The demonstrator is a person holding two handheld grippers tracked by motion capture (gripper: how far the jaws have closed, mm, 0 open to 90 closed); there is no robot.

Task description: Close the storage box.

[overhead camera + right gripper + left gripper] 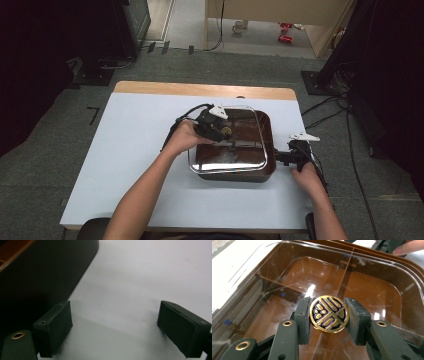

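Observation:
A brown box (270, 131) with inner dividers stands right of centre on the white table (130, 150). A clear lid (230, 159) lies over it; I cannot tell whether it is fully seated. At the lid's middle is a round gold-and-black knob (329, 314), also visible from above as knob (226, 131). My left gripper (328, 305) is shut on that knob, one pad on each side. From above, the left gripper (220, 131) reaches in over the box from the left. My right gripper (116, 307) stands open over bare table beside the box wall (37, 272), at the box's right side, right gripper (282, 157).
The table's wooden far edge (200, 89) borders grey carpet. Cables (325, 107) run on the floor at the right, and dark equipment (120, 30) stands at the back left. A fingertip of the other hand (409, 246) rests past the box's far rim.

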